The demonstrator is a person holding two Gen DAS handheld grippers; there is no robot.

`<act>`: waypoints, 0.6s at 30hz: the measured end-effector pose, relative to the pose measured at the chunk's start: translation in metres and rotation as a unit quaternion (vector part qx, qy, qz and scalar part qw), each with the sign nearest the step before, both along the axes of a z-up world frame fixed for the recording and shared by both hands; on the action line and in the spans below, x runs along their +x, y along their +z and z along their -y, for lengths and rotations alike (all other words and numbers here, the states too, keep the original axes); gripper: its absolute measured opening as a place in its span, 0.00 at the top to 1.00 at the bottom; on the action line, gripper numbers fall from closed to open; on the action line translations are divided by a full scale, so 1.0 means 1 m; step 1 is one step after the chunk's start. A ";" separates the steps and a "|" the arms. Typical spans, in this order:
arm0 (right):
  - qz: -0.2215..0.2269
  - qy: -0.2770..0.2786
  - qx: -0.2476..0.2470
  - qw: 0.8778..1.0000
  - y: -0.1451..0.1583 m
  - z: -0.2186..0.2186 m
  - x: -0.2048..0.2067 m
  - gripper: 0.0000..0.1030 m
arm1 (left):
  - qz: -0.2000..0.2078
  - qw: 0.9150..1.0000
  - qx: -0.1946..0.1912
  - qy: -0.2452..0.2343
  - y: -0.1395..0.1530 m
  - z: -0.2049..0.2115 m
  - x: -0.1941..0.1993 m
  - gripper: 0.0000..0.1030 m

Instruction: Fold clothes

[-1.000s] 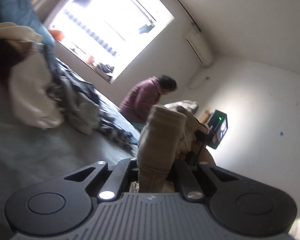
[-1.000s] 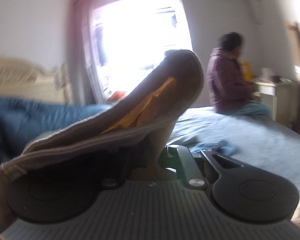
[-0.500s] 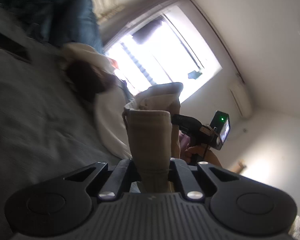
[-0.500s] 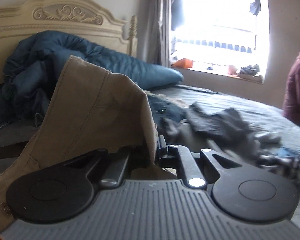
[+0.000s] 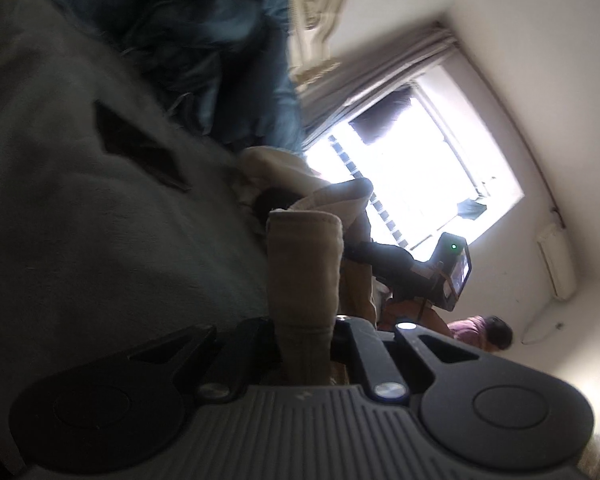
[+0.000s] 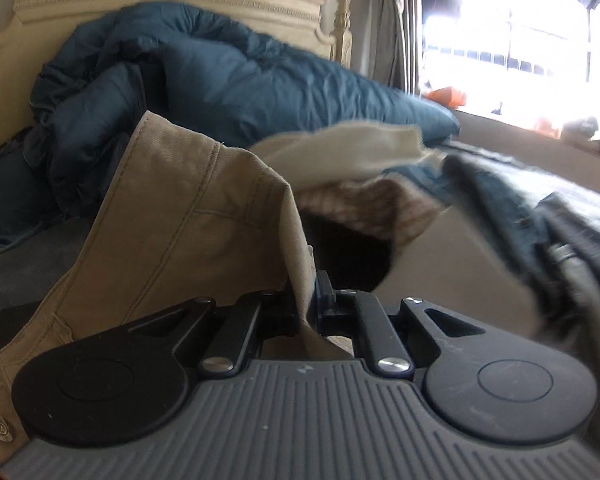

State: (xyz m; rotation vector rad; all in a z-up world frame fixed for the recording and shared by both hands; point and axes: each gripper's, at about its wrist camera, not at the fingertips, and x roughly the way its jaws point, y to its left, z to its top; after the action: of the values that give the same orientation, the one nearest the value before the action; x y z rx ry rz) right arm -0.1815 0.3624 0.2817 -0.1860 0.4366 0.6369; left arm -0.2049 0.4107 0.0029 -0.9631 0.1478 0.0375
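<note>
My left tool [image 5: 304,344] sits at the bottom centre of its own view, rolled so the room looks tipped sideways, its jaws pinched tight on a fold of the tan trousers [image 5: 304,272]. My right tool [image 6: 306,304] sits low and centre in its view, pointing slightly downward, jaws clamped on the trousers' edge. From the left view, the right tool shows right of centre, dark, with a green light, my hand [image 5: 414,314] gripping it from below.

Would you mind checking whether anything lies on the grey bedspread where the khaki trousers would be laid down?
Yes: a heap of clothes lies just beyond the khaki trousers, and a blue duvet is bunched at the headboard; the grey bedspread nearer looks bare.
</note>
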 end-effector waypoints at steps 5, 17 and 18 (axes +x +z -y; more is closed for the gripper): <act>-0.036 -0.001 -0.029 0.999 -0.040 -0.030 0.029 0.94 | -0.030 0.999 -0.023 0.007 -0.022 -0.010 0.006 0.94; -0.103 0.039 -0.059 0.992 -0.048 -0.013 0.033 0.45 | -0.069 0.997 -0.045 -0.007 -0.036 -0.015 0.006 0.83; -0.093 0.045 -0.055 0.993 -0.039 -0.007 0.026 0.44 | -0.066 0.997 -0.047 -0.010 -0.034 -0.014 0.005 0.77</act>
State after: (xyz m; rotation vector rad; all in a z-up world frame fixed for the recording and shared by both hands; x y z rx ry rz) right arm -0.1553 0.3689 0.2427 -0.2540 0.6464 0.7214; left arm -0.1998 0.4247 -0.0315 -1.0531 0.2839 0.0757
